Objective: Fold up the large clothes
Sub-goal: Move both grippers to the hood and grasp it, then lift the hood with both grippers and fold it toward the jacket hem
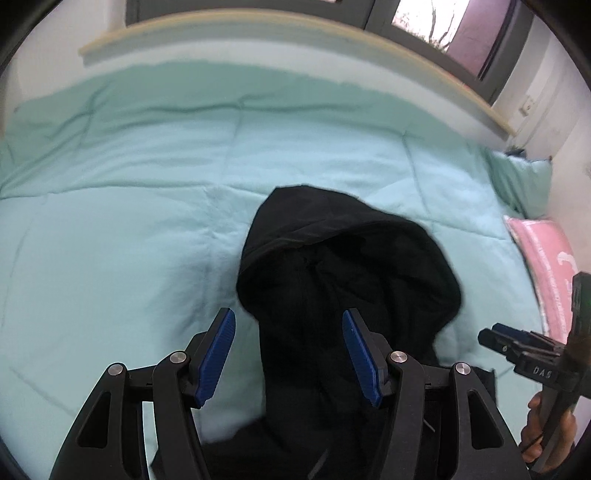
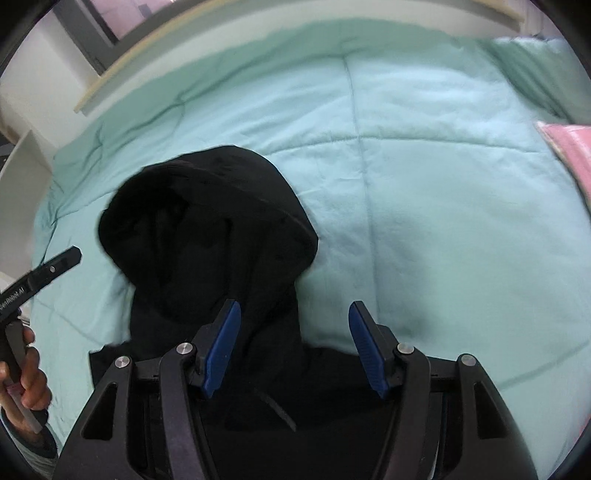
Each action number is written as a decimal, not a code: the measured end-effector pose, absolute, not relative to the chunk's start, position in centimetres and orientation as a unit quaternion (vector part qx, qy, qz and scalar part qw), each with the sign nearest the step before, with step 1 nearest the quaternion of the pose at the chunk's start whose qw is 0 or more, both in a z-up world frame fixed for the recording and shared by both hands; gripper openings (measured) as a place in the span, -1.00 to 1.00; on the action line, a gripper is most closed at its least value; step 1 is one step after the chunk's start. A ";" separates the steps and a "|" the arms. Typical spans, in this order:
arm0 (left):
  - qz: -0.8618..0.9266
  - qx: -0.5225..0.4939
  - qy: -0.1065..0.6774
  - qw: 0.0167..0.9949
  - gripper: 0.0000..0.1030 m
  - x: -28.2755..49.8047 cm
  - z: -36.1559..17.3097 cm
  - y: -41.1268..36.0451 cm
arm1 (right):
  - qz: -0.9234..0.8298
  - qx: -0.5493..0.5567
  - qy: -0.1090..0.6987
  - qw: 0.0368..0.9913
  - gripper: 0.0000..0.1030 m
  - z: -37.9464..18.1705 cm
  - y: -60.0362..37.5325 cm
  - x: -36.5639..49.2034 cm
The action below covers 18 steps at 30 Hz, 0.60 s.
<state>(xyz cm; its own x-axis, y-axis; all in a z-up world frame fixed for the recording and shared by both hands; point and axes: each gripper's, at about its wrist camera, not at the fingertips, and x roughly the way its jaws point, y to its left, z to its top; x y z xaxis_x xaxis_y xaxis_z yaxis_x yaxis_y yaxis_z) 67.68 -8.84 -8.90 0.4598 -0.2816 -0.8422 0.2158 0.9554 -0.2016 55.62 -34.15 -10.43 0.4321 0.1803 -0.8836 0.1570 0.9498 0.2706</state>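
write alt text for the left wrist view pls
A black hooded garment lies bunched on a mint green quilt, hood pointing away, with the open left gripper poised above it. The right gripper and a pink pillow show at the right edge.

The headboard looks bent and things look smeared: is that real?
Left view: the fisheye lens bows the headboard, and the black hoodie is slightly motion-blurred. Right view: same curving, soft hoodie edges, daylight from the window.
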 end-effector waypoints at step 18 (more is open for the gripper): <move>-0.135 -0.191 0.498 0.835 -0.01 70.1 -12.2 0.6 | -0.005 0.209 0.452 0.867 -0.88 -8.8 -36.2 57.7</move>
<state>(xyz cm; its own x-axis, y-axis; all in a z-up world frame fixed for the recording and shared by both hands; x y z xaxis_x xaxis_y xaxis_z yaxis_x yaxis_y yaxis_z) 70.07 0.64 -12.22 0.4682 -0.4158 -0.7797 0.0353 0.8905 -0.4537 57.71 -36.19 -8.77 0.5913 0.1815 -0.7858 0.1972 0.9122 0.3591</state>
